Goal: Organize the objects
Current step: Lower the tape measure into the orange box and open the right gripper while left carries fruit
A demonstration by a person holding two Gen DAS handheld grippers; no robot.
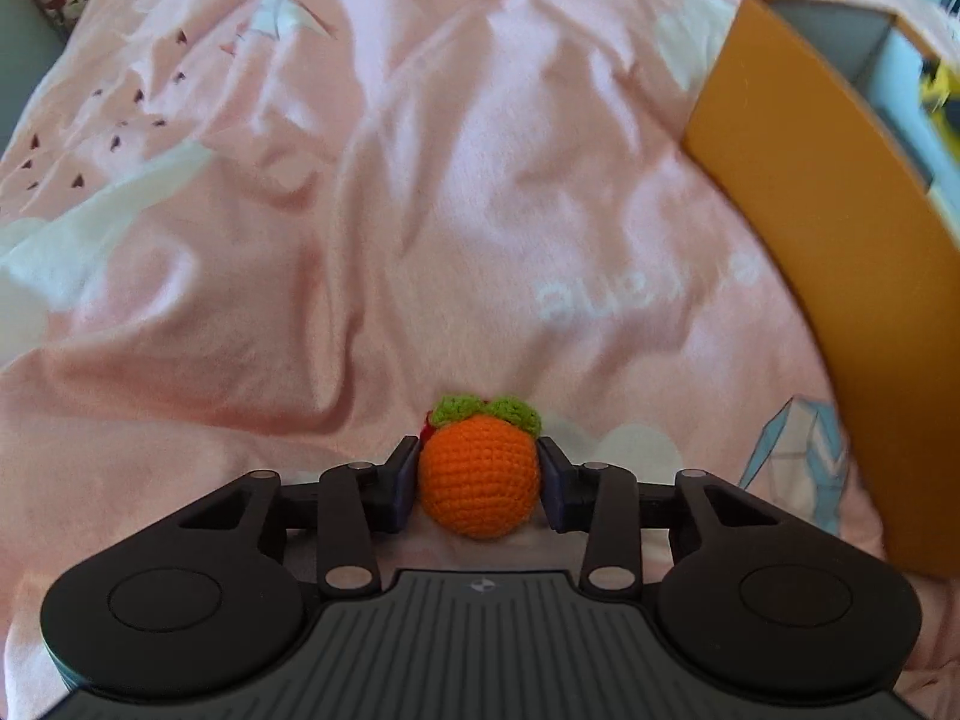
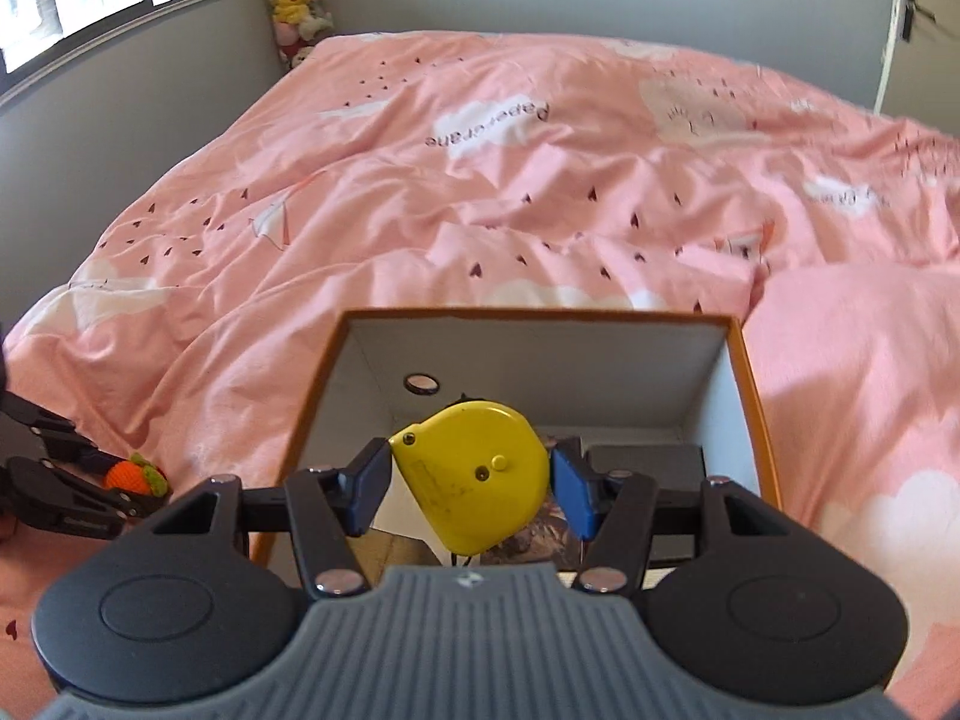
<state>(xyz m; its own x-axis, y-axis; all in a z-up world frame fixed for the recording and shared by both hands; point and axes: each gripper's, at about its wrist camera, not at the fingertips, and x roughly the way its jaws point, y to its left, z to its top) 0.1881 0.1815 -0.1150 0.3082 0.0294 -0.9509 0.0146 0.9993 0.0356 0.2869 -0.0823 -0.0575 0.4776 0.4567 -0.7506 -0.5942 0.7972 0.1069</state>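
Pink duvet [image 2: 540,180] with cloud and crane print covers bed, wrinkled. Orange cardboard box [image 2: 757,396], white inside, sits open on duvet; in left wrist view its orange wall [image 1: 810,192] stands at right. Right gripper [image 2: 471,480] clamps yellow tape measure [image 2: 474,474] above box opening. Left gripper [image 1: 478,477] clamps crocheted orange [image 1: 478,480], green leaves on top, low over duvet, left of box.

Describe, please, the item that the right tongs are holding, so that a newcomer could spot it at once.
Find the orange box standing open on the pink duvet. Above its opening, the right tongs grip a yellow tape measure: a hard, glossy, rounded case, unlike the soft crocheted orange outside the box.
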